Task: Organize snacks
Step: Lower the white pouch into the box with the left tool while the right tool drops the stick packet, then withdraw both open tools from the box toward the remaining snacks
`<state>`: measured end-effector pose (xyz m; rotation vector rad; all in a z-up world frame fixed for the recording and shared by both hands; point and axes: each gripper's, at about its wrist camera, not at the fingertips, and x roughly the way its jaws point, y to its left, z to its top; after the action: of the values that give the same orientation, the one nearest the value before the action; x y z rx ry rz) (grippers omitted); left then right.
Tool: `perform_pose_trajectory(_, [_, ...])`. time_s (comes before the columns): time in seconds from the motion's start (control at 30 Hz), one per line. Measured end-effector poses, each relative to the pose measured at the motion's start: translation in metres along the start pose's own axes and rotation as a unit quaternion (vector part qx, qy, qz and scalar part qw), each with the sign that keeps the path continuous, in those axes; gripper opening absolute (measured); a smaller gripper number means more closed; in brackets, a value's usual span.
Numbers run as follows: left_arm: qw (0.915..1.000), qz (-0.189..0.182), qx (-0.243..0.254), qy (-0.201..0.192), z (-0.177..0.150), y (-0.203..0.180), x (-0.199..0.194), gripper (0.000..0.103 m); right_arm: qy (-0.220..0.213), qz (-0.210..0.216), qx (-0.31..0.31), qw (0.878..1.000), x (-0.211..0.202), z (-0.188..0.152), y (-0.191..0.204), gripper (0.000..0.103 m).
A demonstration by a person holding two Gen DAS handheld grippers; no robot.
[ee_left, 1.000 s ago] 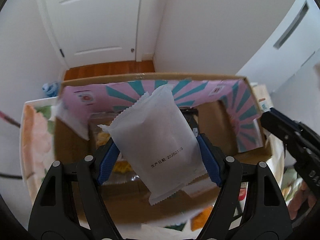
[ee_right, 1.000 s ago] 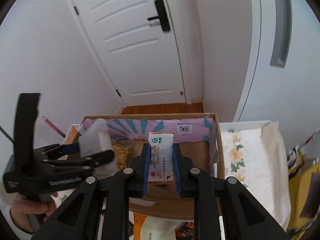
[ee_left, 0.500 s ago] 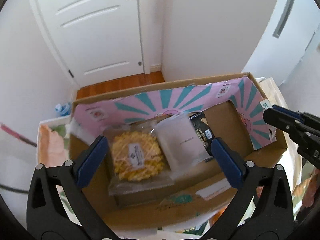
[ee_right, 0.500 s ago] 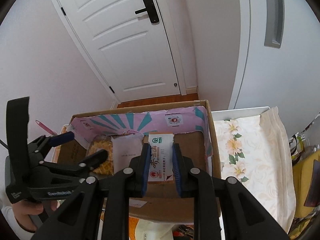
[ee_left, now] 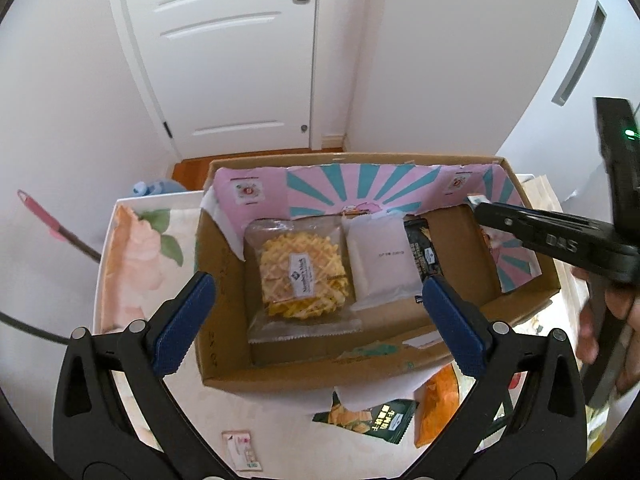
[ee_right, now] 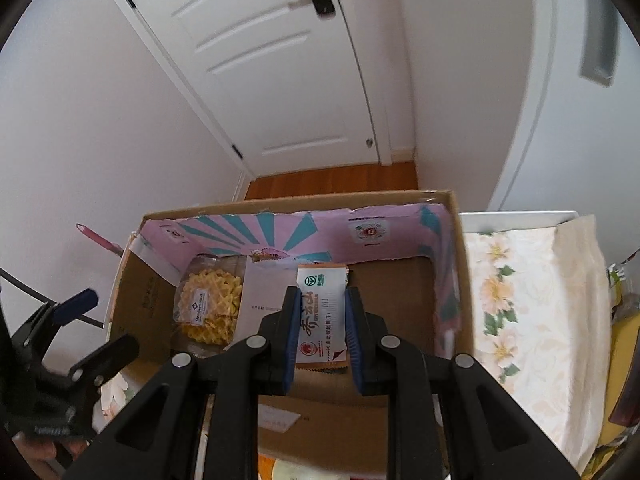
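A cardboard box (ee_left: 224, 320) with a pink and teal inner lining stands on the table. Inside lie a clear pack of yellow waffle snacks (ee_left: 300, 272), a plain white packet (ee_left: 380, 256) and a dark packet (ee_left: 424, 248), side by side. My left gripper (ee_left: 316, 300) is open and empty, above the box's near side. My right gripper (ee_right: 320, 312) is shut on a white packet with red and green print (ee_right: 320, 312), held over the box (ee_right: 460, 280). The waffle pack (ee_right: 210, 306) and the plain white packet (ee_right: 264, 296) show to its left.
A floral cloth (ee_right: 540, 320) covers the table. In front of the box lie a dark green snack bag (ee_left: 372, 418), an orange bag (ee_left: 436, 412) and a small pink packet (ee_left: 242, 448). A white door (ee_left: 232, 52) and walls stand behind the table.
My left gripper opened and let go of the plain white packet, which now lies in the box beside the waffle pack. The left gripper pulled back. The right gripper moved over the box.
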<state>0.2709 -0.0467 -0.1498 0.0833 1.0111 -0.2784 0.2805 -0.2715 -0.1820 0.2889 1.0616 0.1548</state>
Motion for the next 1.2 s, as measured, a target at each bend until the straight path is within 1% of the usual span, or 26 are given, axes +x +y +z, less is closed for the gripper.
perform_pose_trajectory(0.03, [1.0, 0.001, -0.001, 0.0, -0.001, 0.0, -0.001, 0.103, 0.004, 0.001, -0.003, 1.0, 0.004, 0.001, 0.0, 0.025])
perform_pose_trajectory(0.07, [1.0, 0.003, -0.002, -0.001, -0.002, 0.0, -0.002, 0.103, 0.003, 0.0, -0.007, 1.0, 0.007, 0.002, 0.0, 0.043])
perform_pose_trajectory(0.1, [1.0, 0.005, -0.002, -0.001, -0.004, 0.0, -0.004, 0.103, -0.004, -0.004, -0.008, 1.0, 0.008, 0.002, -0.001, 0.059])
perform_pose_trajectory(0.13, [1.0, 0.005, -0.002, -0.002, -0.005, -0.001, -0.003, 0.103, -0.012, -0.001, -0.005, 1.0, 0.006, 0.001, -0.002, 0.087])
perform_pose_trajectory(0.17, [1.0, 0.007, -0.004, -0.002, -0.007, 0.0, -0.005, 0.103, -0.022, 0.008, 0.001, 1.0, 0.001, 0.0, -0.004, 0.094])
perform_pose_trajectory(0.23, [1.0, 0.006, -0.007, -0.002, -0.008, -0.001, -0.005, 0.103, -0.034, 0.02, 0.01, 0.999, -0.007, -0.004, -0.007, 0.094])
perform_pose_trajectory(0.3, [0.9999, 0.006, -0.012, -0.003, -0.01, -0.001, -0.008, 0.103, -0.04, 0.021, 0.007, 0.999, -0.015, -0.007, -0.007, 0.094])
perform_pose_trajectory(0.43, [0.9998, 0.006, -0.019, -0.009, -0.013, -0.002, -0.018, 0.102, -0.048, 0.021, -0.008, 0.999, -0.032, -0.012, -0.004, 0.094])
perform_pose_trajectory(0.7, [0.9985, 0.011, -0.041, -0.036, -0.024, 0.002, -0.054, 0.103, -0.059, 0.018, -0.049, 0.997, -0.073, -0.02, 0.011, 0.094])
perform_pose_trajectory(0.83, [0.9967, 0.021, -0.059, -0.051, -0.035, 0.009, -0.078, 0.103, -0.074, 0.016, -0.072, 0.995, -0.096, -0.03, 0.02, 0.094])
perform_pose_trajectory(1.1, [0.9914, 0.052, -0.096, -0.072, -0.068, 0.03, -0.122, 0.103, -0.104, 0.02, -0.09, 0.99, -0.133, -0.054, 0.032, 0.094])
perform_pose_trajectory(1.2, [0.99, 0.056, -0.109, -0.07, -0.082, 0.042, -0.13, 0.103, -0.114, 0.003, -0.101, 0.988, -0.139, -0.068, 0.039, 0.094])
